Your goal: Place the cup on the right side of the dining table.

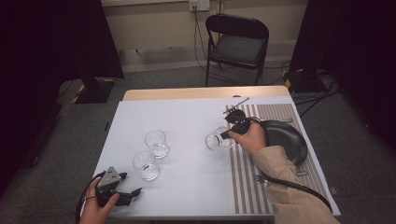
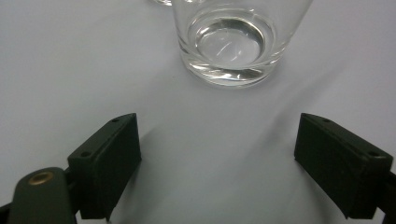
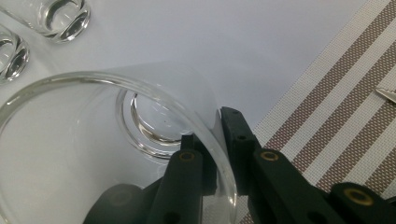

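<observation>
Left gripper (image 1: 133,192) rests wide apart by two glasses (image 1: 146,164); right gripper (image 1: 226,135) pinches a third glass's (image 1: 215,141) wall beside the placemat (image 1: 261,186).

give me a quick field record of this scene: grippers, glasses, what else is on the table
right gripper: shut on the wall of the held glass, one jaw inside, one outside
held glass: tilted, at the placemat's left edge
left gripper: open, holds nothing, at the table's near left
other glasses: near glass and far glass, upright, both look empty
placemat: striped, on the right side of the table
black plate: on the placemat
fork: on the placemat, near edge
table: white top
</observation>
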Motion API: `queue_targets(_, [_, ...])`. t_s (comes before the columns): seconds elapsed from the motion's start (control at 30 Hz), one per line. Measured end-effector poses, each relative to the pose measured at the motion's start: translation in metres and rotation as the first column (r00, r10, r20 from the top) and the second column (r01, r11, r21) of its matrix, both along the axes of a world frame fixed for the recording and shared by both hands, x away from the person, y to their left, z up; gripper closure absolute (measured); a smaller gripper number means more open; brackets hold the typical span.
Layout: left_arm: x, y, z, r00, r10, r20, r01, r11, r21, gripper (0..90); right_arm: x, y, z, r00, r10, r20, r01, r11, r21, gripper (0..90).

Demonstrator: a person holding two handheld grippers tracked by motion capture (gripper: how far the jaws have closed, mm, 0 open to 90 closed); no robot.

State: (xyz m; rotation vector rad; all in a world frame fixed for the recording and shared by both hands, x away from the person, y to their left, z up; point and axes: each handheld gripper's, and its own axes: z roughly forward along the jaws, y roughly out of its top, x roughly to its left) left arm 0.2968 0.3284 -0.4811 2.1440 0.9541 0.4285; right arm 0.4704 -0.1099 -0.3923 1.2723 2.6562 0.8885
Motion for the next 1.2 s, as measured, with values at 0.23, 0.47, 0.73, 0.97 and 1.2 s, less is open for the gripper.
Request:
queue_targets(0.23, [0.000,0.000,0.000,1.0000,0.000,0.000,0.000,1.0000,0.000,13.5,0.004,-0.007,0.001,0.9997,-0.023,0.007,0.023,1.000,0.006,85.0])
queue_targets(0.47, [0.000,0.000,0.000,1.0000,0.000,0.000,0.000,1.0000,0.000,13.5,0.007,-0.012,0.001,0.9993,-0.036,0.009,0.036,0.999,0.007,85.0])
queue_targets(0.73, [0.000,0.000,0.000,1.0000,0.000,0.000,0.000,1.0000,0.000,13.5,0.008,-0.017,0.000,0.9984,-0.056,0.005,0.056,0.998,0.009,85.0])
queue_targets(0.97, [0.000,0.000,0.000,1.0000,0.000,0.000,0.000,1.0000,0.000,13.6,0.010,-0.023,0.000,0.9972,-0.073,0.012,0.073,0.997,0.010,85.0])
queue_targets(1.2, [0.000,0.000,0.000,1.0000,0.000,0.000,0.000,1.0000,0.000,13.5,0.012,-0.029,0.000,0.9961,-0.087,0.015,0.087,0.996,0.011,85.0])
